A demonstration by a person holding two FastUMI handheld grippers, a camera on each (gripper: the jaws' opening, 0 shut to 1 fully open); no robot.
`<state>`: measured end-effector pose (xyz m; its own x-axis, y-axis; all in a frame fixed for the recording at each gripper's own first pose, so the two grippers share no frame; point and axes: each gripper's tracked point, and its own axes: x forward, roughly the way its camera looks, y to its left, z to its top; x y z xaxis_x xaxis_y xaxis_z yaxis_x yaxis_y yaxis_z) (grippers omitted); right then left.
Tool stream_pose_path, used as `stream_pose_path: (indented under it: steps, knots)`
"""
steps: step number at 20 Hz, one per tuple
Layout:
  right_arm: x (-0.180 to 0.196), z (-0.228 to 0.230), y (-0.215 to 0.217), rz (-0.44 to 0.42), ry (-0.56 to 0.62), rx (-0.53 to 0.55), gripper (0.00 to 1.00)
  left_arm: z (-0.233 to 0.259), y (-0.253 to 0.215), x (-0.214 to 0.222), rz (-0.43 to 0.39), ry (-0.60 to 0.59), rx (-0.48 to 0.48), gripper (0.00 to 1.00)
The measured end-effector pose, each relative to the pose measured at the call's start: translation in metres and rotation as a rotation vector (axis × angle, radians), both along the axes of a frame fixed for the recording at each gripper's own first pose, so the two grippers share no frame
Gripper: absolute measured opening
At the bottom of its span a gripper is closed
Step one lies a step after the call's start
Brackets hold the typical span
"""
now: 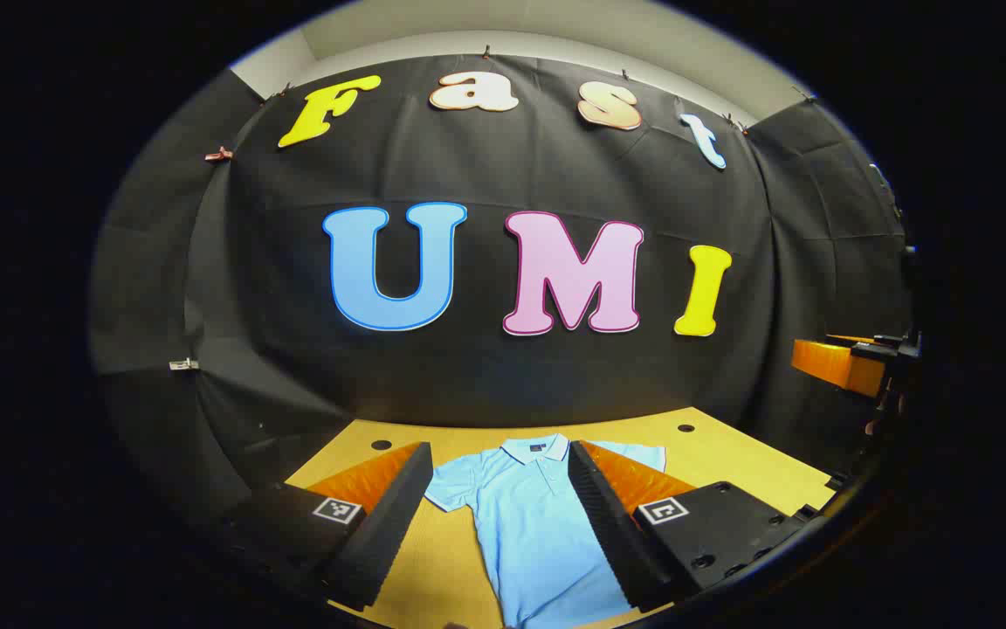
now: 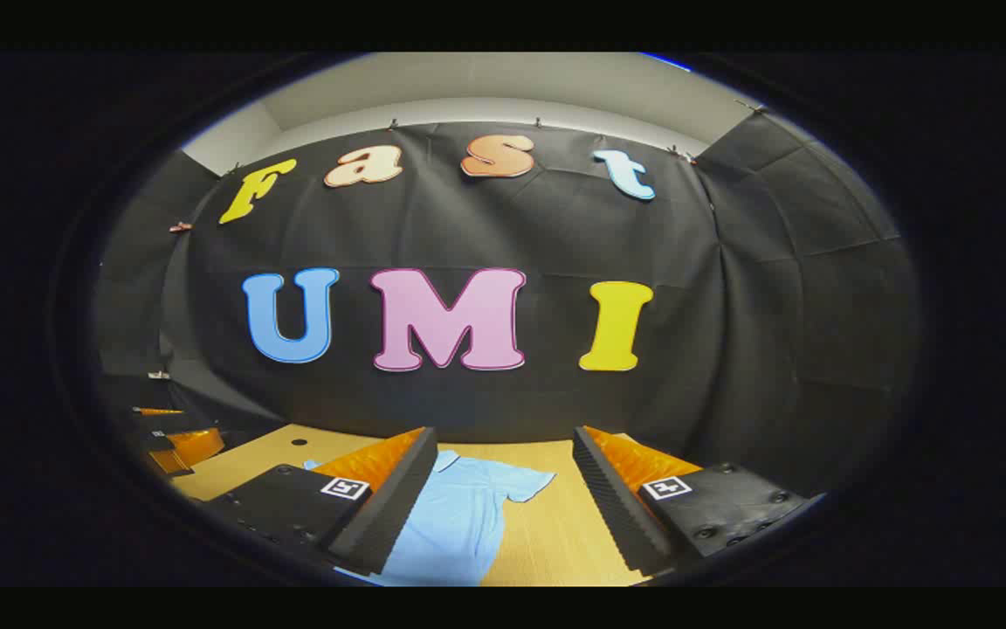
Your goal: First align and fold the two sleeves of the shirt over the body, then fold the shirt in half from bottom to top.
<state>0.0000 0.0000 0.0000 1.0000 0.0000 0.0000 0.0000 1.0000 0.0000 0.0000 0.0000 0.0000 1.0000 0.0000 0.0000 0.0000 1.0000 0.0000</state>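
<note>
On the table point(image 1: 730, 454), a flat shirt point(image 1: 529, 524) (collar in left gripper view), both tools point(image 1: 499, 524) point(image 2: 499, 511) apart

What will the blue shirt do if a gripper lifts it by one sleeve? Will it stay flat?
Probably not. The blue shirt lies spread thin and flat on the wooden table, so it looks like soft cloth that would droop and bunch. It likely feels light, and its sleeve may slide along the table when tugged.
</note>
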Motion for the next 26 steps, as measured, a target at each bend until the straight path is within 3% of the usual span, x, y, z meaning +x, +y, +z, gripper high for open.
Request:
stream_pose_path:
  steps: [19, 26]
  knots:
    - [0.018, -0.024, 0.011, 0.028, 0.06, -0.003, 0.97, -0.005, -0.003, 0.016, -0.011, 0.031, 0.018, 0.99]
    - [0.06, -0.059, -0.002, 0.032, 0.17, 0.01, 0.97, -0.025, 0.01, 0.028, 0.025, 0.093, 0.03, 0.99]
